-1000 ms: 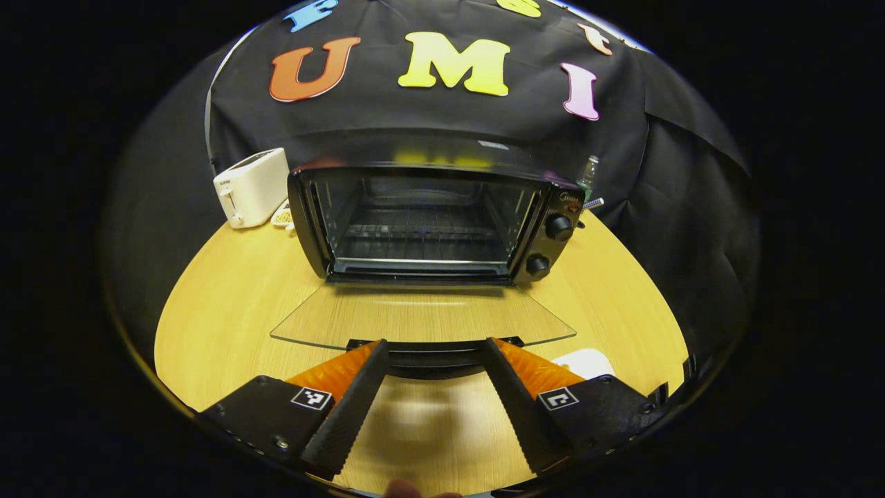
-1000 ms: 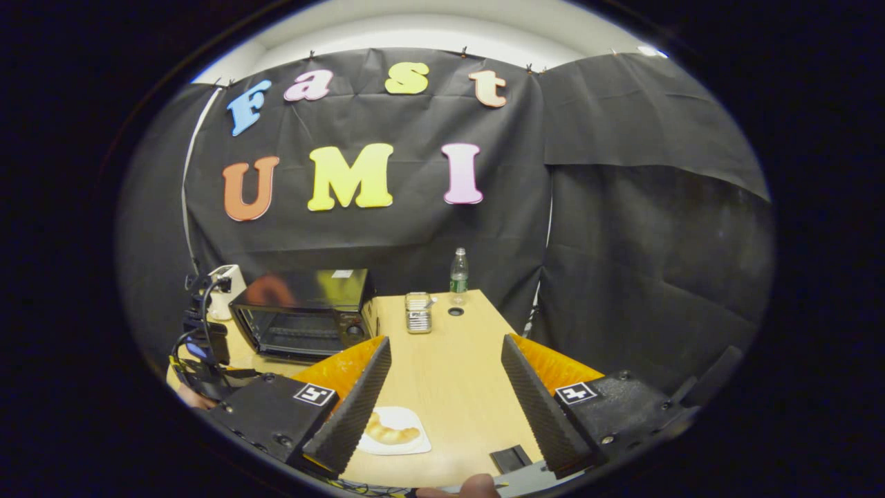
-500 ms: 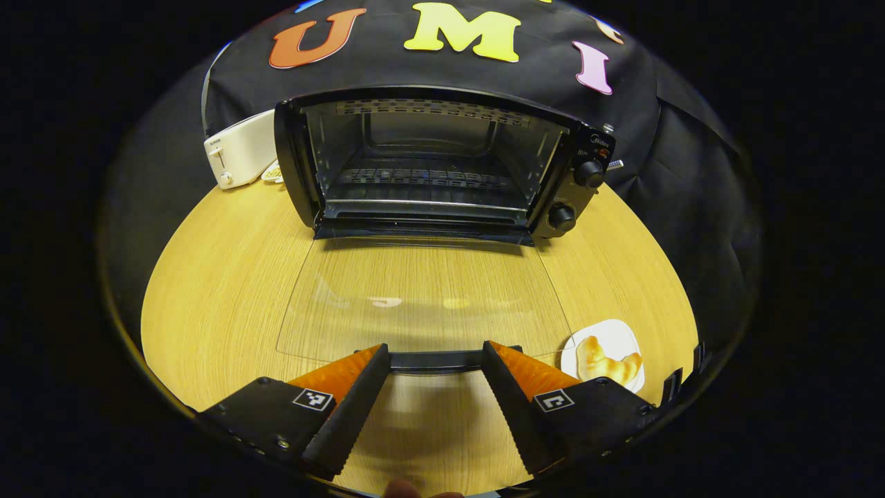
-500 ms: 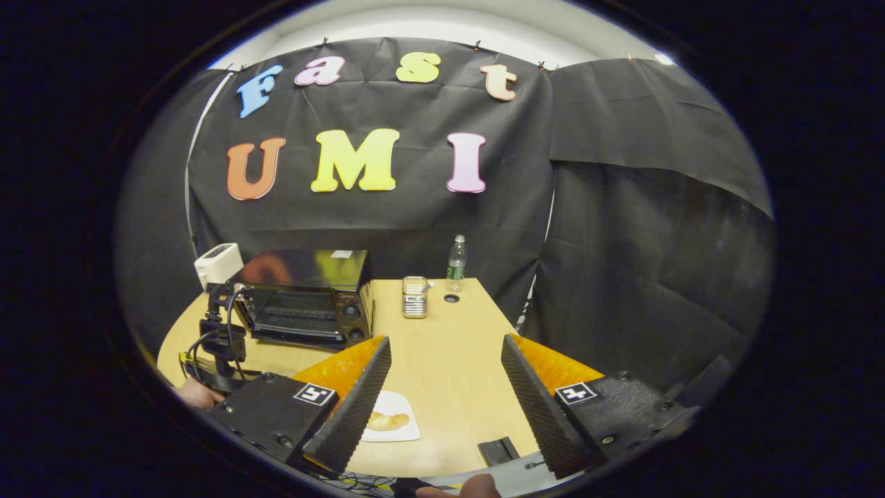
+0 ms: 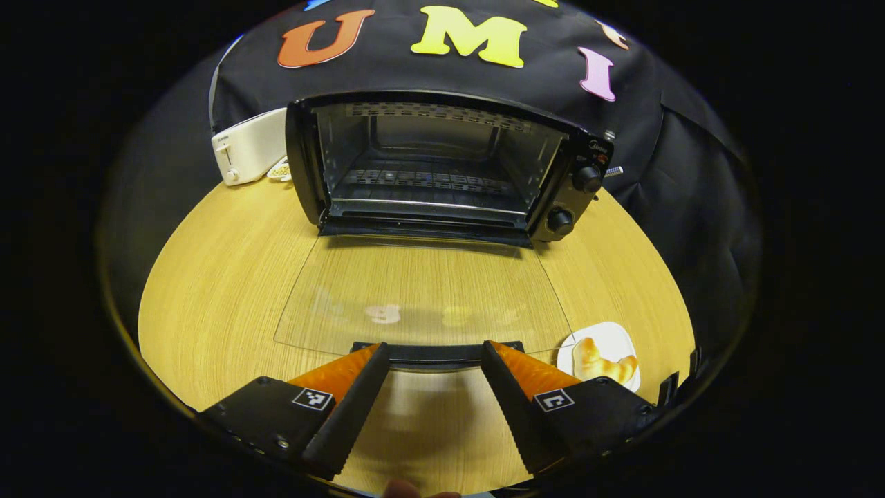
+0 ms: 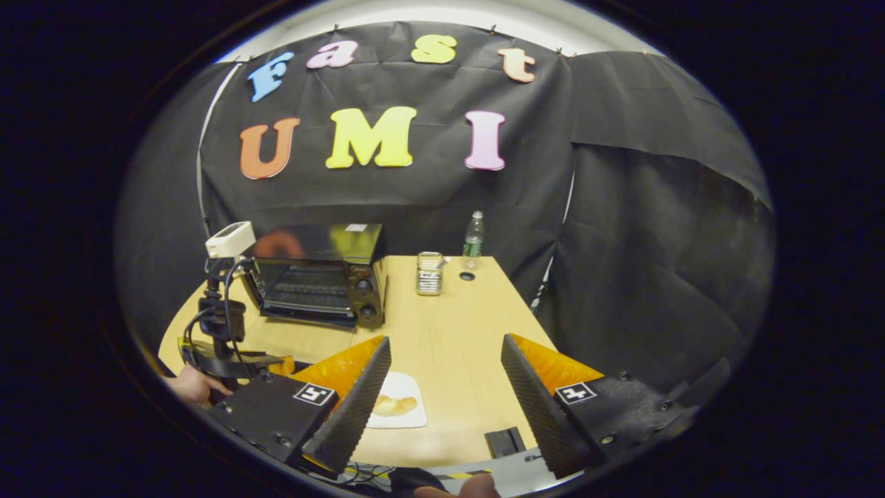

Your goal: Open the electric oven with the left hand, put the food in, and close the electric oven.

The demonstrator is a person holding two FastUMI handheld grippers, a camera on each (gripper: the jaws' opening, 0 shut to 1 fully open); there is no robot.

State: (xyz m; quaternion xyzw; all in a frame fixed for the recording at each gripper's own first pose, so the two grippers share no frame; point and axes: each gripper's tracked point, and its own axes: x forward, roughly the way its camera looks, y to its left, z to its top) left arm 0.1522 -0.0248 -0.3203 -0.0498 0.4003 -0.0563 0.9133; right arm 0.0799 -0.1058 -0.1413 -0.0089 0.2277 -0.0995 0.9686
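Lowered flat since a second ago, oven (image 5: 442, 166) door (image 5: 422, 294) leaves an empty rack; both hand-held grippers released.

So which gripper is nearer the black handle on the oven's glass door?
Left. The left gripper is open right at the black handle of the lowered glass door. The right gripper is open, off beside the white plate with the croissant.
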